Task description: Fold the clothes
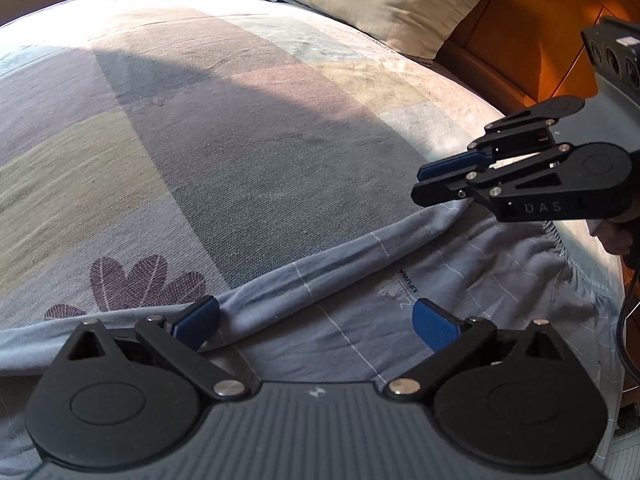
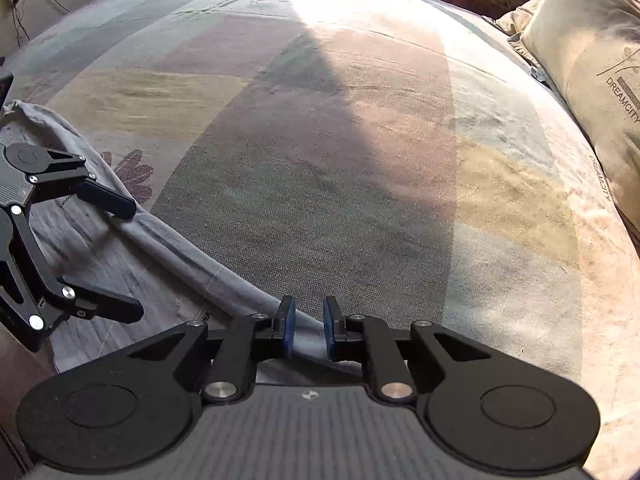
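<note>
Garment: grey-blue piece with thin pale check lines (image 1: 360,320), lying on the bed at the lower part of the left wrist view; in the right wrist view it fills the lower left (image 2: 100,248). A gathered, stitched band runs along its right side in the left wrist view.
Garment edge: rolled fold running diagonally from lower left toward centre right.
Print: small logo with lettering near the garment's middle.
Left tool (image 1: 316,322): fingers spread wide, blue pads apart, hovering over the garment; nothing between them.
Right tool (image 2: 309,330): pads a narrow gap apart, garment edge lying between them; whether the pads press on the cloth I cannot tell.
Bed cover (image 1: 224,140): patchwork of muted blocks, purple leaf motif at lower left, sunlit band across.
Pillow (image 1: 380,4): beige, printed "DREAMCITY", upper right.
Headboard (image 1: 532,28): orange wood, right edge.
</note>
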The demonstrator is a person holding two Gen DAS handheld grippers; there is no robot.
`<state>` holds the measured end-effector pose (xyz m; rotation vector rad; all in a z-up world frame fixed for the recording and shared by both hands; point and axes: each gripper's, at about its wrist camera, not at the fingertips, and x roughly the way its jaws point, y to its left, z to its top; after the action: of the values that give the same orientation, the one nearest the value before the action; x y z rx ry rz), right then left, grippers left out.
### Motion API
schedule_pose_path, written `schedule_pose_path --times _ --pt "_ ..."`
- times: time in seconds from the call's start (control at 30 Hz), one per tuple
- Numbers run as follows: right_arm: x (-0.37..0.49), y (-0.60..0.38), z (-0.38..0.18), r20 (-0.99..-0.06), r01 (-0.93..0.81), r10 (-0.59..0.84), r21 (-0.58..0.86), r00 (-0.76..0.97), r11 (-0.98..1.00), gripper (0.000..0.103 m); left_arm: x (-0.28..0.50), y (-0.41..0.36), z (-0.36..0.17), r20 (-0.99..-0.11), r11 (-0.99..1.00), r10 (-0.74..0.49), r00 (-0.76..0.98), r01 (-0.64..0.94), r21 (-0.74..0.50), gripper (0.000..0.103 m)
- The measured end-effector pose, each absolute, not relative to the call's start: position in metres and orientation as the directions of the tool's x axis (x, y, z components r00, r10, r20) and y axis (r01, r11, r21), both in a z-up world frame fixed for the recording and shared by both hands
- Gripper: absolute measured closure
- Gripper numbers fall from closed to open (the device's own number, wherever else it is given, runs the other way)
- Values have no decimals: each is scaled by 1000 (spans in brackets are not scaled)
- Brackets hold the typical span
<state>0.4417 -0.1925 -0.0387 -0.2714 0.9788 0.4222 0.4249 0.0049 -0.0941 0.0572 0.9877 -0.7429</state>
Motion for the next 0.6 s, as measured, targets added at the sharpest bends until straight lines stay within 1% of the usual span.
schedule_pose_path --times 0.07,0.17,0.23,0.33,0.37,0.4,0.5,0.57,0.6 --pt "452 -184 -37 -836 -532 303 16 457 847 78 425 5 -93 -774 757 -542 328 590 -280 1" --pt "463 -172 -48 -844 -634 398 92 360 768 77 425 11 -89 -769 760 -553 321 573 -308 1" --pt "465 -168 -60 -862 -665 414 129 291 736 77 421 18 -85 -770 763 -547 329 573 -298 1" --pt "460 -164 -60 -872 -698 410 120 265 706 77 409 26 -83 -778 761 -524 346 600 -246 1" --pt "458 -163 -58 -875 -705 405 109 266 701 79 406 27 -84 -790 760 -511 339 608 -231 1" --pt "456 -162 -57 -877 -713 399 99 268 695 85 403 28 -86 -801 758 -498 331 615 -217 1" --pt "449 -156 -53 -877 -746 372 25 303 665 94 393 29 -90 -817 747 -483 315 635 -196 1" --pt "452 -155 -49 -866 -741 346 -40 360 670 95 391 29 -90 -819 740 -480 314 647 -186 1" --pt "454 -154 -46 -859 -738 333 -73 388 671 99 390 29 -90 -820 737 -479 314 651 -182 1"
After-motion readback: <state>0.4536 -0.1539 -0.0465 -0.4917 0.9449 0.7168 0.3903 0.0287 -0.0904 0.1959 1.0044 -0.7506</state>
